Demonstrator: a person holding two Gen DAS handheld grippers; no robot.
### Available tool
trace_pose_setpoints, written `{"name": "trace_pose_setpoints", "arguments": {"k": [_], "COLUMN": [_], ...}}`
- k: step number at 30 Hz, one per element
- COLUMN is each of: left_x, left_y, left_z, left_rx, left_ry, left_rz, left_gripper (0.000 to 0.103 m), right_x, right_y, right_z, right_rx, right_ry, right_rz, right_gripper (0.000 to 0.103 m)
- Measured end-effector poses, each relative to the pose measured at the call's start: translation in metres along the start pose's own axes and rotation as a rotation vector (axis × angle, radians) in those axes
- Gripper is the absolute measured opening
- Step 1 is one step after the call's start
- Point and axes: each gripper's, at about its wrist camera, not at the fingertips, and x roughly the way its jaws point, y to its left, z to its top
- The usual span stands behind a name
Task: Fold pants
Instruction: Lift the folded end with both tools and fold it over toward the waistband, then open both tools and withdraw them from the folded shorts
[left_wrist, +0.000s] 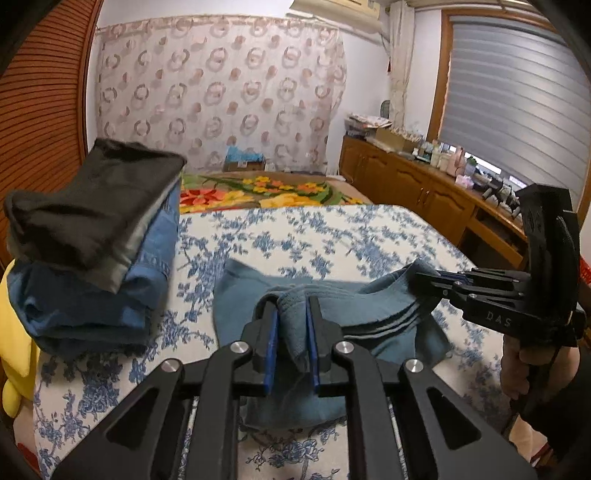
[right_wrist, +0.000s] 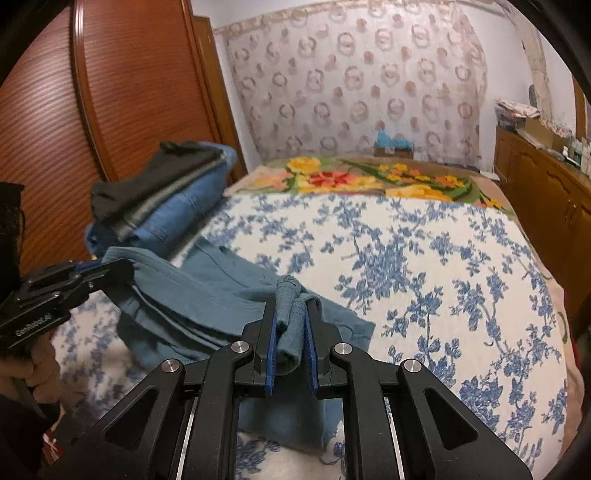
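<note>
The left gripper (left_wrist: 291, 306) and the right gripper (right_wrist: 291, 306) both tilt down toward the bed (right_wrist: 424, 258), side by side, each clamped on a bunched edge of the teal pants (right_wrist: 207, 295), which lie beside the folded stack (left_wrist: 92, 236)

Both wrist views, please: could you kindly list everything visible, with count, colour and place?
Pants: one, teal blue, on the bedspread, pinched by both grippers.
Folded clothes stack: one, black, grey, blue, bed's left edge.
Bedspread: one, white with blue flowers, covering the bed.
Flowered blanket: one, multicoloured, far end.
Wooden cabinet: one, brown, right wall.
Left gripper: black, shut on the pants.
Right gripper: black, shut on the pants.
</note>
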Motion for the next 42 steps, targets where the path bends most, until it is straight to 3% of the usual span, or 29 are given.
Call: {"name": "trace_pose_setpoints", "arguments": {"k": [3,5,10,19,28,42], "left_x": [0.001,0.0,-0.004,0.003,0.004,0.004], "left_y": [0.001,0.003,0.006,0.018,0.017,0.013], "left_z": [-0.005,-0.007,-0.019,-0.045,-0.049,-0.051], "left_rx": [-0.004,-0.007,-0.011,-0.022,-0.007,0.026], "left_ry": [0.008,0.011,0.037,0.097,0.093,0.079], "left_rz": [-0.006,-0.006,0.013,0.011,0.03,0.062], "left_gripper": [0.033,0.037,0.038,0.038,0.038,0.038], "right_x": [0.009,0.012,0.014,-0.001,-0.016,0.001], "right_y": [-0.001,-0.002,-0.001,0.0,-0.008,-0.009], "right_z": [-0.004,-0.005,-0.005,0.002,-0.02,-0.05], "right_rx": [-0.005,-0.007,-0.021,-0.08,-0.078,-0.08], "right_ry": [0.024,0.033,0.045,0.029,0.077,0.181], "right_rz": [-0.012,-0.014,-0.021,-0.086,-0.055,-0.006], "right_gripper": [0.011,0.011,0.011,0.03,0.032,0.033]}}
